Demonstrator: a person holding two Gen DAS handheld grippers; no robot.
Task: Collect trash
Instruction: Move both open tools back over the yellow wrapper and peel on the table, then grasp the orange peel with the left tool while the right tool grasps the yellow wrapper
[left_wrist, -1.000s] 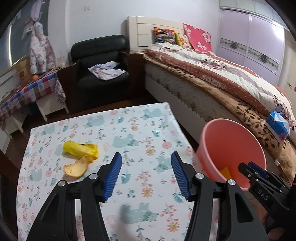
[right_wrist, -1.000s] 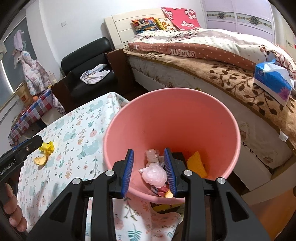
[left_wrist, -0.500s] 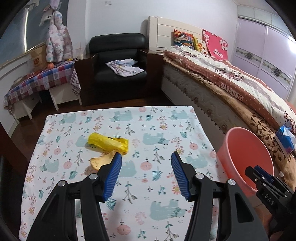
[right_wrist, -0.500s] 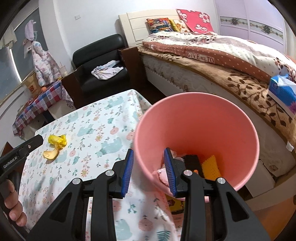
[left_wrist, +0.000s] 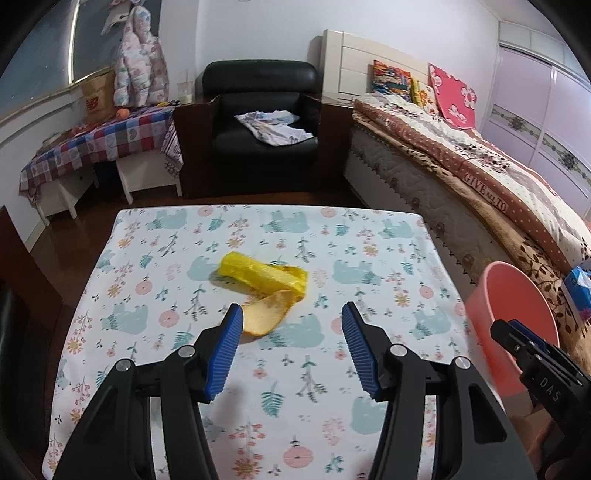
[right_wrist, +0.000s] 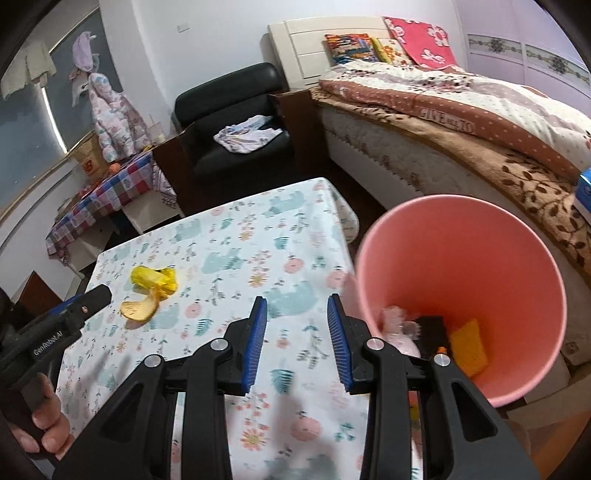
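Two grippers swung from the pink bin (right_wrist: 461, 295) toward the table (left_wrist: 388, 236): we brought our wide, empty left gripper (left_wrist: 291, 347) near the yellow wrapper (left_wrist: 264, 275) and peel (left_wrist: 264, 317) at twelve o'clock, our half-open right gripper (right_wrist: 295, 341) empty, so that trash looked next.

Black armchair (left_wrist: 263, 122) between checked side table (left_wrist: 99, 142) and bed (left_wrist: 461, 166).

On the table (left_wrist: 155, 369), the wrapper (left_wrist: 264, 274) touches the peel (left_wrist: 264, 315) at its six o'clock; the bin (left_wrist: 513, 317) stands off the table's three o'clock edge.
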